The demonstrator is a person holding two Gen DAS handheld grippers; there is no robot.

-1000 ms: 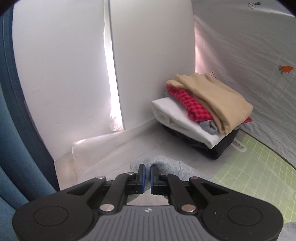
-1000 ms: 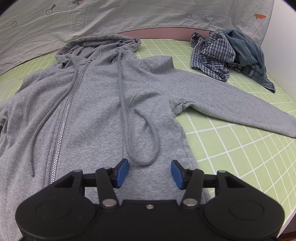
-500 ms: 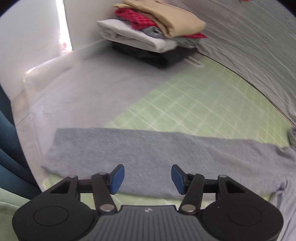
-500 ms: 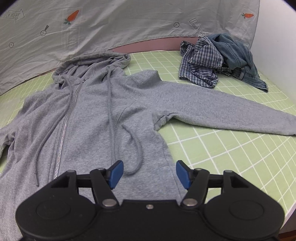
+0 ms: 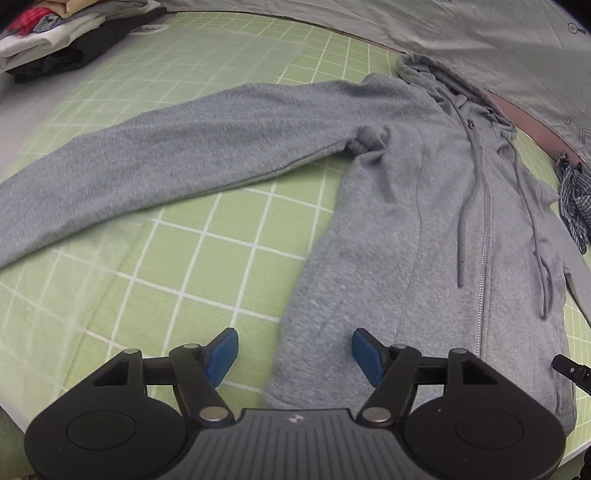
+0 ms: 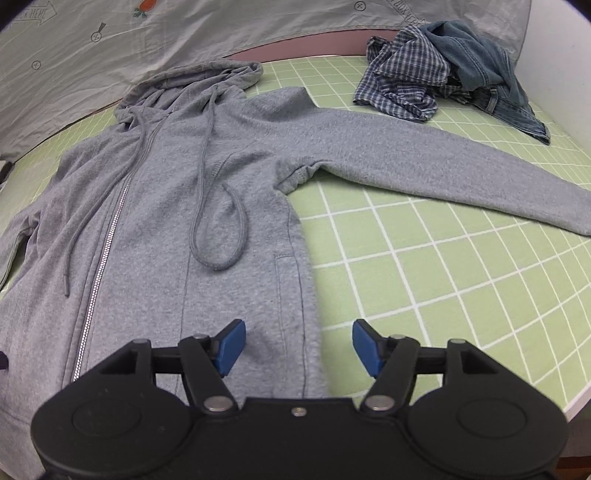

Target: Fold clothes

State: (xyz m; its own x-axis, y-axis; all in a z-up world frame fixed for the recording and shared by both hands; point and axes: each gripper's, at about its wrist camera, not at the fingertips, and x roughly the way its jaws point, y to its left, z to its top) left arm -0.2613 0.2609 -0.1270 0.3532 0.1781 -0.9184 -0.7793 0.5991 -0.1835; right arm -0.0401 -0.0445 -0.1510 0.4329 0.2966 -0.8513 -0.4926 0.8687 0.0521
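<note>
A grey zip hoodie lies flat, front up, on a green grid mat that covers the tabletop, with both sleeves spread out to the sides and the hood toward a pale printed sheet hanging at the back.

In the right wrist view the right gripper hovers just above the hoodie's lower side edge; its jaws stand wide apart and hold nothing, the left blue pad over grey fabric and the right one over bare mat. One sleeve runs out toward 2 o'clock. A drawstring loops on the chest beside the metal zipper, which runs from 12 down to 7 o'clock. At 1 o'clock, well apart from the hoodie body, a crumpled blue checked shirt rests against a denim garment.

In the left wrist view the left gripper hangs over the hoodie's other bottom corner, jaws likewise spread wide and empty, the corner lying between the pads. The other sleeve stretches toward 9 o'clock across the mat. At 11 o'clock, far from the hoodie, sits a stack of folded clothes. The edge of the checked shirt shows at 3 o'clock.
</note>
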